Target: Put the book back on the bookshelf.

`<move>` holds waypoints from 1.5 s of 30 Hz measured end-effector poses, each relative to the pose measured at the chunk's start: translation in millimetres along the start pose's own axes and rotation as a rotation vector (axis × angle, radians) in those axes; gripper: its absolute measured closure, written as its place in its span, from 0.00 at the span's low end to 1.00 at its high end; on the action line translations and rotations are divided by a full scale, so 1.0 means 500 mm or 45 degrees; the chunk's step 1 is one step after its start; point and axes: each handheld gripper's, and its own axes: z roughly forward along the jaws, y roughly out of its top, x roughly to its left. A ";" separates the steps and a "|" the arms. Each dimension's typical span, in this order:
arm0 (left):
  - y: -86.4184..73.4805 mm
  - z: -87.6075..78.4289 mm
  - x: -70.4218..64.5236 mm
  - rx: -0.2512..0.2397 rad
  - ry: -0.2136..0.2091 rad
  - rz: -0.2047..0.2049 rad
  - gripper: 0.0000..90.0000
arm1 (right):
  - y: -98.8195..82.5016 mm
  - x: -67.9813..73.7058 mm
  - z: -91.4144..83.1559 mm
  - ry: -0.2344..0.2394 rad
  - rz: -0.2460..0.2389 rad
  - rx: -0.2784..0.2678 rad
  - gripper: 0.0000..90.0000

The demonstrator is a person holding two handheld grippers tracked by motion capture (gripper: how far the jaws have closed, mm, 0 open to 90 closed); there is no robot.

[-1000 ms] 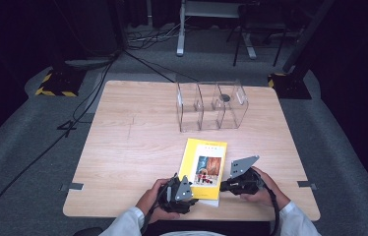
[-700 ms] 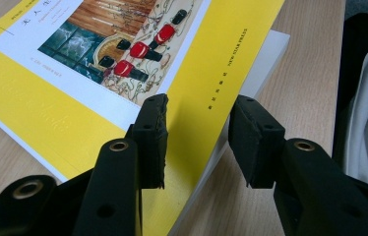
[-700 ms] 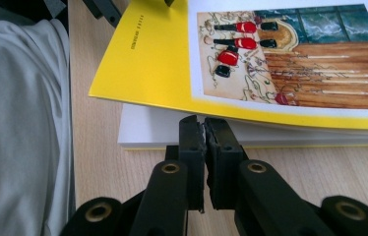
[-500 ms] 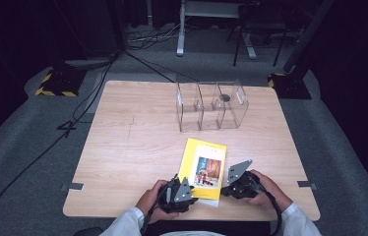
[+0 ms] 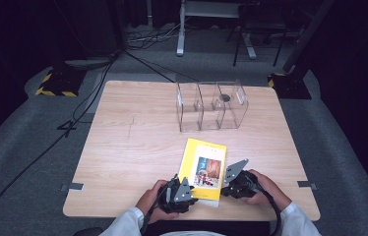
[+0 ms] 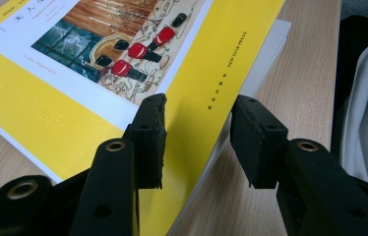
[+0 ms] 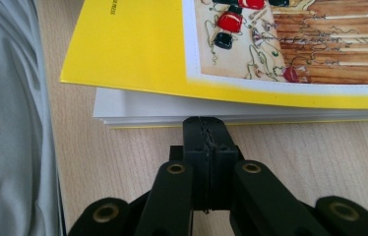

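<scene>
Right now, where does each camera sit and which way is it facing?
High view: above the person's side, looking forward and down on the wooden table, the yellow book and a clear divided box; both hands, left gripper and right gripper enter from the bottom.
Left gripper view: rides the left gripper, its jaws apart astride the book's corner.
Right gripper view: rides the right gripper, jaws together, tip at the book's page edge.
All three share the book.

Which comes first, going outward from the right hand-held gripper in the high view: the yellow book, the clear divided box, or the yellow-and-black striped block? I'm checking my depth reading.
1. Yellow book: just left of the right hand-held gripper, near edge.
2. Clear divided box: mid-table, beyond the book.
3. Yellow-and-black striped block: on the floor, far left.
</scene>
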 end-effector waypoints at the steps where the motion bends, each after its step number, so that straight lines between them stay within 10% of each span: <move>1: 0.000 0.000 0.000 0.003 -0.003 -0.002 0.63 | -0.001 -0.001 -0.001 0.005 0.004 -0.017 1.00; 11: 0.002 0.007 -0.006 0.026 0.022 -0.019 0.31 | 0.000 -0.003 -0.024 0.029 0.054 -0.191 1.00; 19: 0.014 0.015 -0.013 -0.007 0.099 -0.022 0.27 | 0.014 -0.002 -0.043 0.017 0.090 -0.342 1.00; 28: 0.027 0.004 -0.006 -0.072 0.118 -0.047 0.58 | 0.023 0.000 -0.050 -0.012 0.085 -0.399 0.98; 33: 0.024 -0.021 0.010 -0.125 0.062 -0.023 0.82 | 0.015 0.002 -0.051 0.009 0.034 -0.435 0.77; 45: -0.020 -0.075 0.081 -0.121 0.002 -0.047 0.86 | 0.005 0.011 -0.110 -0.159 -0.039 -0.656 0.42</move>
